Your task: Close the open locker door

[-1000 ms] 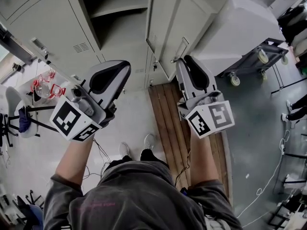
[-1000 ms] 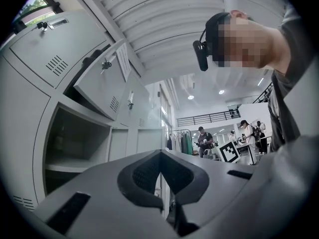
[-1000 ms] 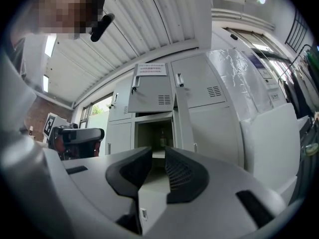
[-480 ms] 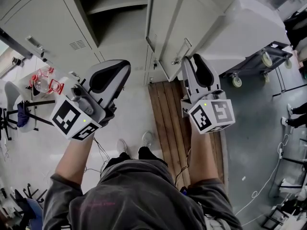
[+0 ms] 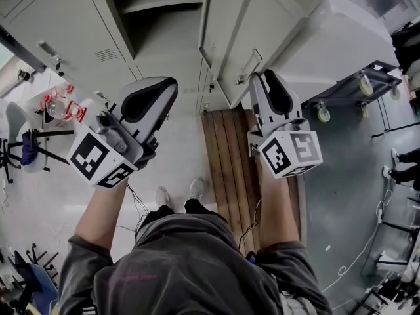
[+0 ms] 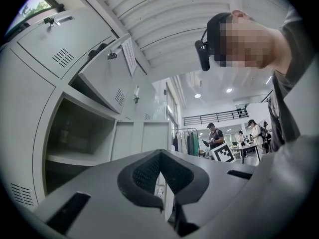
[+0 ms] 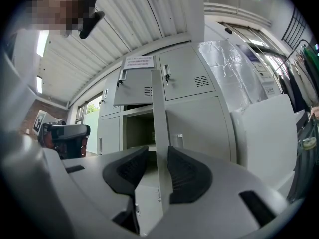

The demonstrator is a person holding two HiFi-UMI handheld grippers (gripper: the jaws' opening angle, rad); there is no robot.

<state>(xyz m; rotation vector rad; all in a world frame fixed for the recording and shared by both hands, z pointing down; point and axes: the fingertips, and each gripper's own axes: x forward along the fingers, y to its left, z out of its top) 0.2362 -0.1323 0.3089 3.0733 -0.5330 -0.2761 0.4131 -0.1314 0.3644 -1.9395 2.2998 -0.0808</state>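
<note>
The open locker door point(image 5: 239, 28) juts out from the grey locker row, its latch handle point(image 5: 249, 63) on the outer face. Left of it gapes the open compartment point(image 5: 154, 2). My right gripper point(image 5: 259, 79) is at the door's free edge, just below the handle. In the right gripper view the door edge point(image 7: 157, 113) stands upright between the two pads point(image 7: 185, 176), with a gap at the left pad; my right gripper point(image 7: 158, 169) is open. My left gripper point(image 5: 165, 87) hangs in front of the lockers, touching nothing. In its own view the left gripper point(image 6: 160, 156) shows tips together, empty.
A wooden pallet point(image 5: 226, 153) lies on the floor under the door. To the right stand a large wrapped white unit point(image 5: 328, 35) and a wheeled cart point(image 5: 357, 81). A stool point(image 5: 23, 149) and red-topped bottles point(image 5: 59, 107) are at left. People point(image 6: 215, 136) stand far behind.
My right gripper has moved forward and slightly right, up to the door's edge by the handle. The left gripper has shifted only slightly.
</note>
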